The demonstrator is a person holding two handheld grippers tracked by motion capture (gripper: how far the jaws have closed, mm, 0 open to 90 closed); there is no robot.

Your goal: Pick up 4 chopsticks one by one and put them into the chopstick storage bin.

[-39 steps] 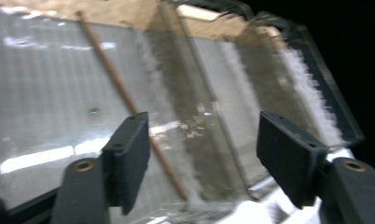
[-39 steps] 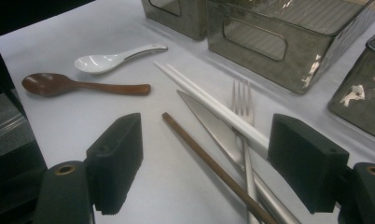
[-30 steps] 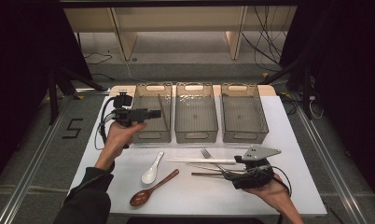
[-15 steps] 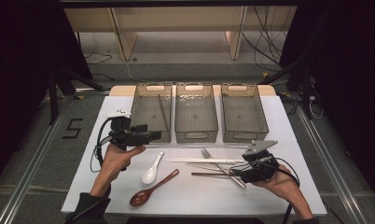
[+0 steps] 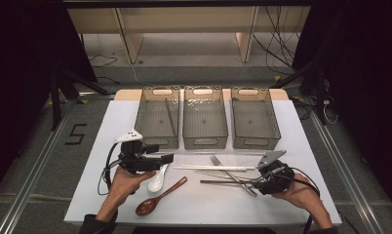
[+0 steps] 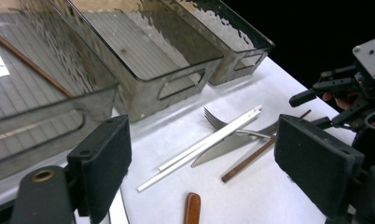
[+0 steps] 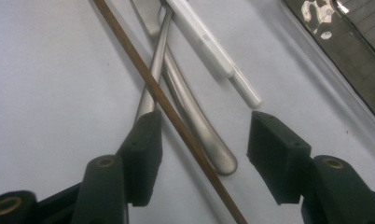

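Two grippers over the desk [image 5: 111,126], one per hand. Right gripper [image 5: 256,180] sits low near the desk's front-right corner, jaws pointing left twd the cutlery pile; in the right gripper view its jaws [image 7: 202,140] have just been closing, w/ the brown chopstick [image 7: 167,109] and the metal handle ends [image 7: 202,135] between them. Pads not pressing yet: gap on both sides, so not clenched, nothing grasped. Brown chopstick lies on the desk surface, running diagonally, crossing over the metal fork [image 5: 231,174] and knife handles, just in front of the white chopsticks [image 5: 211,168]. Left gripper [image 5: 167,158] is held over the front-left part of the desk, jaws wide apart and released, nothing between the pads [image 6: 104,158]; it points right across the desk. White spoon [image 5: 157,181] lies right under/beside it, wooden spoon [image 5: 160,196] nearer the front edge, angled. Three clear grey bins in a row along the back edge: left bin [image 5: 157,139] has one brown stick [image 5: 170,117] lying inside, middle bin [image 5: 205,139] and right bin [image 5: 255,139] show bare floors. In the left gripper view the cutlery pile sits mid-desk: white chopsticks [image 6: 202,144] over the fork [image 6: 218,121] and knife blade [image 6: 223,148], brown chopstick [image 6: 258,156] beside them, the other gripper [image 6: 351,93] at far right, close to that stick's far end.
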